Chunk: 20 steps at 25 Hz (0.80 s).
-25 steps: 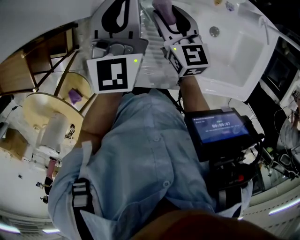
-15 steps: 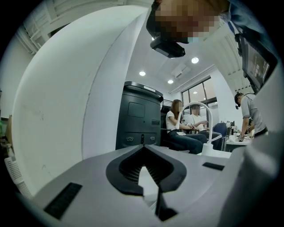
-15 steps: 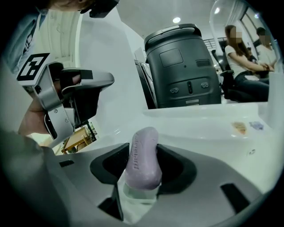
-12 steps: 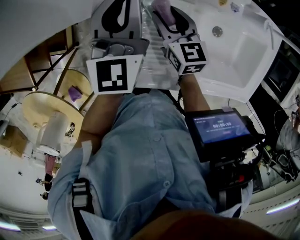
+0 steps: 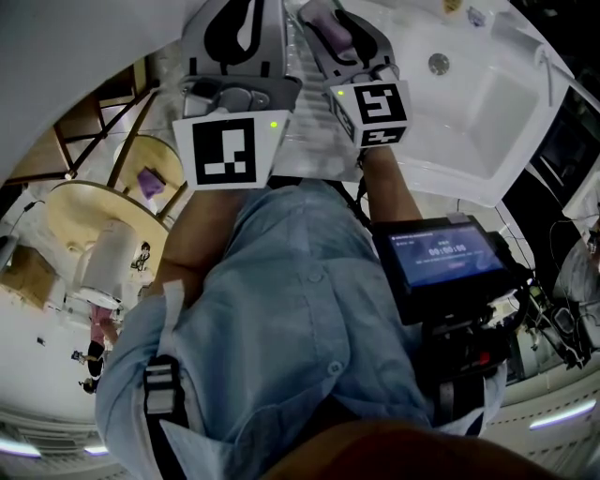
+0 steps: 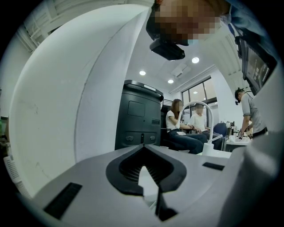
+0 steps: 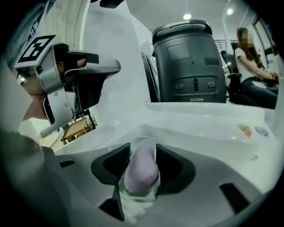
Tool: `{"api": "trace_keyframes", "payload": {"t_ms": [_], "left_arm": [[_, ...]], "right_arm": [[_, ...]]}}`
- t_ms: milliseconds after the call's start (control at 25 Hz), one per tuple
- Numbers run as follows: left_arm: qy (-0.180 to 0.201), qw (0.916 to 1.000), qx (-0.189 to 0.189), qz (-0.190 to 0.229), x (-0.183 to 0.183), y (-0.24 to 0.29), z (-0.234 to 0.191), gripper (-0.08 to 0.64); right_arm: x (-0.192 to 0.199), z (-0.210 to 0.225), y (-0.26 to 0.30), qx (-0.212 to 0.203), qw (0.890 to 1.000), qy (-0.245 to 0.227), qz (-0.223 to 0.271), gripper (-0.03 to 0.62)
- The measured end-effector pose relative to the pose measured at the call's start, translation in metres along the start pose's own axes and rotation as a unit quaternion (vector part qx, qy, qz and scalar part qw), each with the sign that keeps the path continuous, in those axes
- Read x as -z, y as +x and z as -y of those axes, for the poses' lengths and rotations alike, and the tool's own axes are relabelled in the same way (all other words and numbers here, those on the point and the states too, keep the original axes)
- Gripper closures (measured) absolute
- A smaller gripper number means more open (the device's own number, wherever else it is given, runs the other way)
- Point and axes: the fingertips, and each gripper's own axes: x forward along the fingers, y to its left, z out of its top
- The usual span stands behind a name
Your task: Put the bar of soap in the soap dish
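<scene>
A lilac bar of soap [image 7: 142, 165] stands on edge between the dark pads of my right gripper [image 7: 143, 153], which is shut on it over the rim of a white sink [image 7: 208, 122]. In the head view the soap [image 5: 330, 26] shows at the top edge, in the right gripper [image 5: 324, 13], left of the sink basin [image 5: 473, 103]. My left gripper [image 5: 234, 21] is held beside it; in its own view the left gripper [image 6: 148, 188] is shut with nothing in it. I see no soap dish that I can make out.
A tall black bin [image 7: 191, 62] stands behind the sink. Two small items [image 7: 245, 129] lie on the sink ledge. A white arched faucet [image 6: 208, 126] rises at the right. A round wooden stand [image 5: 103, 211] is at my left. People sit in the background [image 7: 250, 66].
The sink has slid slightly right and up in the head view; the right gripper with the soap has shifted a little. Both grippers keep their states.
</scene>
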Motion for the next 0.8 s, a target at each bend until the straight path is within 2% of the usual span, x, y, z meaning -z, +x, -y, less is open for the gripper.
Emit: {"api": "trace_keyframes", "payload": {"t_ms": [40,560,800], "left_arm": [[0.0,1.0,0.0,0.001,0.0,0.0,0.0,0.552],[0.0,1.0,0.002,0.01,-0.001,0.001,0.002,0.552],[-0.003,0.9999,0.007,0.007,0.007,0.004,0.001,0.552]], "right_arm": [[0.0,0.0,0.0,0.001,1.0,0.0,-0.001,0.408],[-0.001,0.007,0.001,0.004,1.0,0.001,0.006,0.4],[-0.018,0.021,-0.006,0.025,0.999,0.031,0.034,0.4]]}}
